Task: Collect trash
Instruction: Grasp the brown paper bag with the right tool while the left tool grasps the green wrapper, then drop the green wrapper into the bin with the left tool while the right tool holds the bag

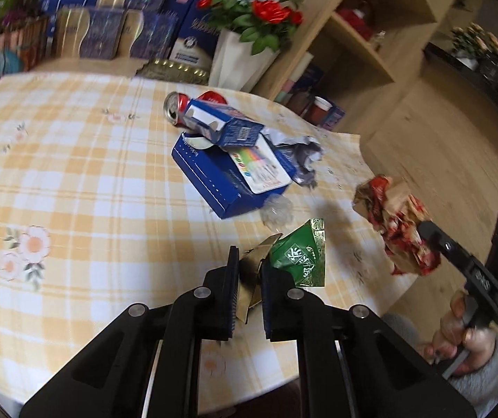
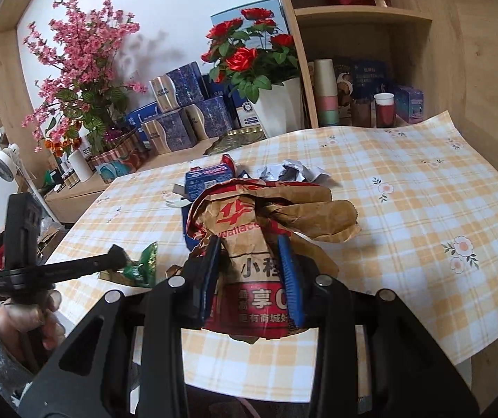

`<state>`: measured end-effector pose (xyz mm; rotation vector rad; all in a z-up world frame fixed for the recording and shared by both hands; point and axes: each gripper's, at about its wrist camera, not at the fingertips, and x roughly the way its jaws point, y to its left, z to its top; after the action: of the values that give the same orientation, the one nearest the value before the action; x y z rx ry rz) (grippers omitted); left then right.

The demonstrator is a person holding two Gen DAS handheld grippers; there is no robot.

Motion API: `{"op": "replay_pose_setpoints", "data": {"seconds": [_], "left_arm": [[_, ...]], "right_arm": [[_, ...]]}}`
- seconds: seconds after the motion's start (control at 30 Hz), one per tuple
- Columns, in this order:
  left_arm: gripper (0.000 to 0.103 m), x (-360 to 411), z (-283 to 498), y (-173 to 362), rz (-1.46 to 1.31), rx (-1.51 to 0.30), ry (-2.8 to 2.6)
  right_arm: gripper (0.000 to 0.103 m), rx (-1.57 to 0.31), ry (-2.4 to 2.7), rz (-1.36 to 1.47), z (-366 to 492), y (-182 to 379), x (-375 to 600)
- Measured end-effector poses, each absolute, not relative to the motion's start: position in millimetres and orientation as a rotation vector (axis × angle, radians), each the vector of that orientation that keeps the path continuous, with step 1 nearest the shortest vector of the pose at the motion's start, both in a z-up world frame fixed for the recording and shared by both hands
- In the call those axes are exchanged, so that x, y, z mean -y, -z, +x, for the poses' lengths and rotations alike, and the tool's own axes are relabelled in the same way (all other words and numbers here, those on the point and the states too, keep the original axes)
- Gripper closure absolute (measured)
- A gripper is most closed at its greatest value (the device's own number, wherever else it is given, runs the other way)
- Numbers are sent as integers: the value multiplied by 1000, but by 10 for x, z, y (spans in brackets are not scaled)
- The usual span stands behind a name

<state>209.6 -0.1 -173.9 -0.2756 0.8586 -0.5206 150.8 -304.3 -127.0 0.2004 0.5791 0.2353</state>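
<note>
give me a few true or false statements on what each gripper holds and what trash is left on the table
1. The right gripper is shut on the paper bag. True.
2. The left gripper is open and holds nothing. False: it is shut on the green wrapper.
3. The can lies on its side on the table. True.
4. The blue box is in the right gripper. False: it lies on the table.
5. Crumpled paper lies beside the blue box. True.
</note>
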Motion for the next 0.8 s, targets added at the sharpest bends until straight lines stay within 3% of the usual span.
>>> {"op": "replay_pose_setpoints", "data": {"seconds": [0.4,0.8], "left_arm": [[91,-26,1133,1768,-140,-883,613],[91,479,683,2209,151,-996,714]], "right_arm": [[67,-562,-260,154,1021,1144,2896],[67,-561,-269,140,851,1134,2862]]}}
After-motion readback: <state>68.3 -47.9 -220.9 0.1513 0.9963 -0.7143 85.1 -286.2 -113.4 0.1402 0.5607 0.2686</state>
